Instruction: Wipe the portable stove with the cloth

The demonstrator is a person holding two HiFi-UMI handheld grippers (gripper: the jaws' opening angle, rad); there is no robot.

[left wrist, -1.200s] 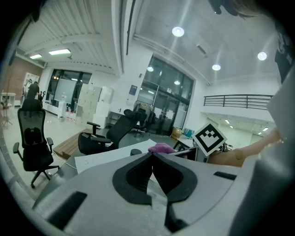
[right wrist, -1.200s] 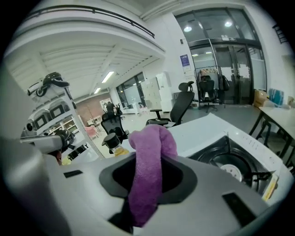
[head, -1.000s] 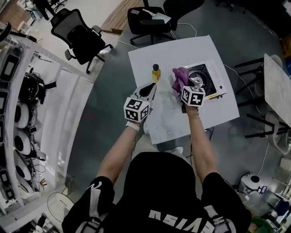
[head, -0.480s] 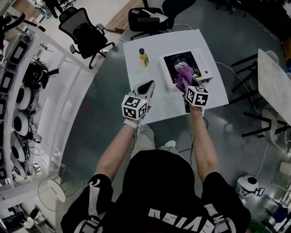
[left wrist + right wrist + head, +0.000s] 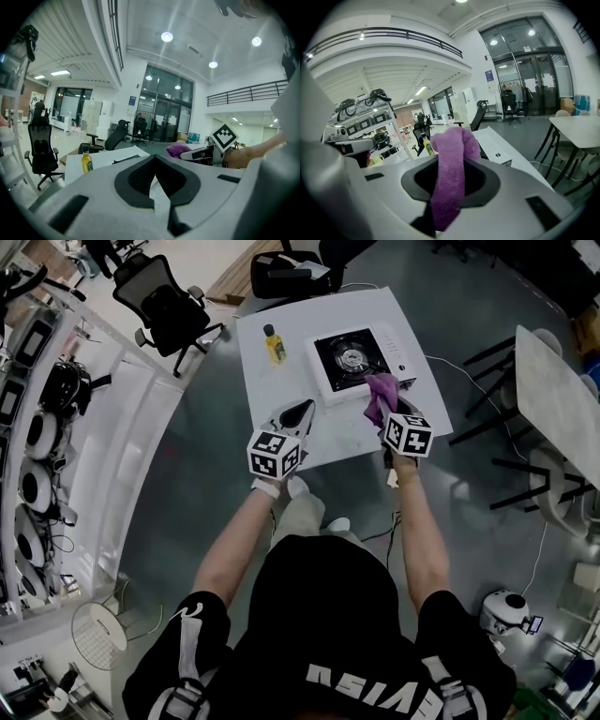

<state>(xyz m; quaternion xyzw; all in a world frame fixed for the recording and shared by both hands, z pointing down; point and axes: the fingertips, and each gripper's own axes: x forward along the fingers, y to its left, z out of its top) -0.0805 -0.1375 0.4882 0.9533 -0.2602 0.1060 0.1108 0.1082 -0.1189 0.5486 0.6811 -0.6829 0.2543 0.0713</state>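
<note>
Along right hand-held gripper (image 5: 387,419), cloth (image 5: 379,393) points toward stove (image 5: 357,359).

I see a black short-sleeved shirt (image 5: 328,615), white lettering (image 5: 375,688) across its back — left gripper (image 5: 302,411) and right gripper (image 5: 386,418) pale grey, black-padded, bearing chequered marker cubes (image 5: 275,454).

The right gripper (image 5: 449,199) grips a bunched purple cloth (image 5: 452,150).

I see a purple cloth (image 5: 378,397), a white stove (image 5: 396,345) with a black top, a yellow, black-capped bottle (image 5: 274,346) and a white table (image 5: 264,395).
</note>
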